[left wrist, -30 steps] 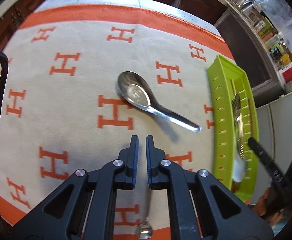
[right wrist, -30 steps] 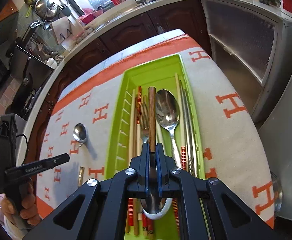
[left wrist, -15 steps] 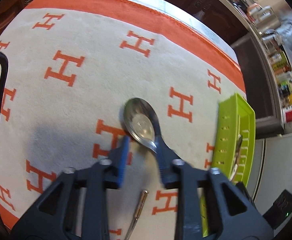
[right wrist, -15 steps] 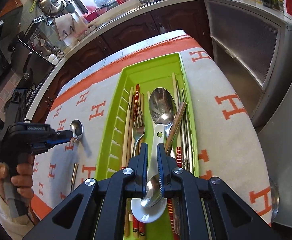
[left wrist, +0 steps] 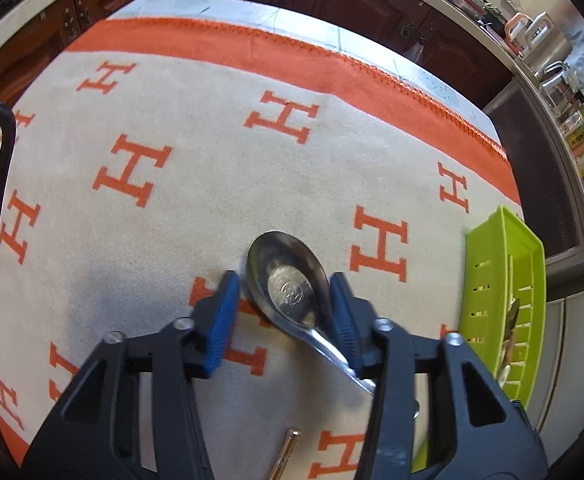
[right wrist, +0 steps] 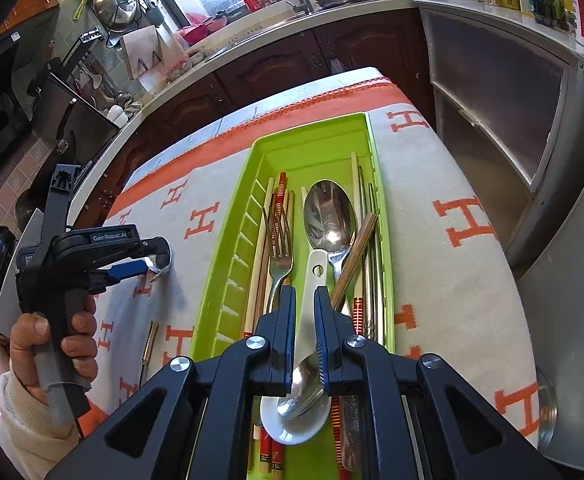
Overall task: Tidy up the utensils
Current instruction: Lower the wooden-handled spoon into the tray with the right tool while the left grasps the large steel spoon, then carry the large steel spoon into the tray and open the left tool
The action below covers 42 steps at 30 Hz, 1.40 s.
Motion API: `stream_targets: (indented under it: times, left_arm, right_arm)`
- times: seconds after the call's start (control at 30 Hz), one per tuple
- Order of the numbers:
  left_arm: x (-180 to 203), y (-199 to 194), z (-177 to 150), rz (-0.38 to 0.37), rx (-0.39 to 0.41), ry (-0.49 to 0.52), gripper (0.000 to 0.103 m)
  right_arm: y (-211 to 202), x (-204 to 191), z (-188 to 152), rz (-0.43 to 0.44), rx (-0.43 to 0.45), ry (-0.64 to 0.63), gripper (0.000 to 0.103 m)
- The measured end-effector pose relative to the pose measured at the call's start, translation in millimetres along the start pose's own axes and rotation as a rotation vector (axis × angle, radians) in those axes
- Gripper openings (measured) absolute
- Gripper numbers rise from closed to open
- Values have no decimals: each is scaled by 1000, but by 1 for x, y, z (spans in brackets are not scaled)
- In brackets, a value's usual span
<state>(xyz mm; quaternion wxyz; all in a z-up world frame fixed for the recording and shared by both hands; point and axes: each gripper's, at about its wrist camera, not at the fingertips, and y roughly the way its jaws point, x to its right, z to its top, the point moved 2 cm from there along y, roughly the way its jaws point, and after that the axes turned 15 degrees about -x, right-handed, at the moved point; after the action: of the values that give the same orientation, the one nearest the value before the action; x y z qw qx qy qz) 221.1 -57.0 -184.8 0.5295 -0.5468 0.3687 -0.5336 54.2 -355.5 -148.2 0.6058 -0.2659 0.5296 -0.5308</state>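
since a second ago your left gripper (left wrist: 284, 292) has dropped over the steel spoon (left wrist: 288, 286) on the cloth (left wrist: 172, 208), jaws just closing in, still clear of the bowl. your right gripper (right wrist: 303, 312) hovers narrow and empty over the green tray (right wrist: 228, 248). close lower on the neck: that bowl is smooth, rounded and slippery, while the handle is flat. napped fabric may let the spoon tilt.
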Motion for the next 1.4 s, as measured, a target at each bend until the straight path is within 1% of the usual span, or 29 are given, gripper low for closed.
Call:
stream_targets:
  times: [0.07, 0.2, 0.27, 0.37, 0.4, 0.5, 0.67, 0.8, 0.87, 0.97, 1.03, 1.1, 1.2, 1.3, 1.4]
  left_arm:
    - [3, 2, -2, 1, 16, 7, 11]
    - [5, 2, -2, -54, 52, 5, 3]
    - [4, -2, -2, -77, 65, 8, 0]
    - [8, -11, -6, -96, 59, 32, 0]
    - [11, -15, -8, -114, 55, 49, 0]
    - [17, -33, -17, -130, 60, 97, 0]
    - [43, -66, -41, -180, 49, 228, 0]
    - [77, -80, -65, -202, 24, 344, 0]
    - [92, -82, -75, -199, 15, 394, 0]
    - [118, -77, -90, -172, 6, 478, 0]
    - [132, -71, -99, -144, 0, 522, 0]
    - [142, -62, -106, -100, 5, 558, 0]
    - [149, -47, -110, -56, -1, 588, 0]
    - [152, -37, -112, -49, -19, 609, 1]
    - [153, -36, -114, -37, -5, 622, 1]
  right_arm:
    - [1, 2, -1, -3, -2, 5, 9]
    - [3, 6, -2, -8, -6, 21, 9]
    - [4, 7, -2, -10, -5, 27, 9]
    - [3, 6, -3, -15, 1, 28, 9]
    - [2, 5, -3, -15, 4, 28, 9]
    - [0, 5, -4, -17, 10, 28, 9]
    - [-7, 6, -8, -29, 28, 36, 9]
    - [-12, 8, -11, -31, 36, 49, 9]
    - [-14, 9, -13, -37, 43, 48, 9]
    - [-17, 11, -14, -39, 49, 52, 9]
    - [-19, 12, -15, -42, 53, 56, 9]
    - [-20, 13, -17, -42, 56, 58, 9]
    - [-20, 13, -18, -43, 56, 57, 9]
    - [-21, 14, -19, -48, 59, 57, 9]
    - [-21, 15, -19, -48, 59, 57, 9]
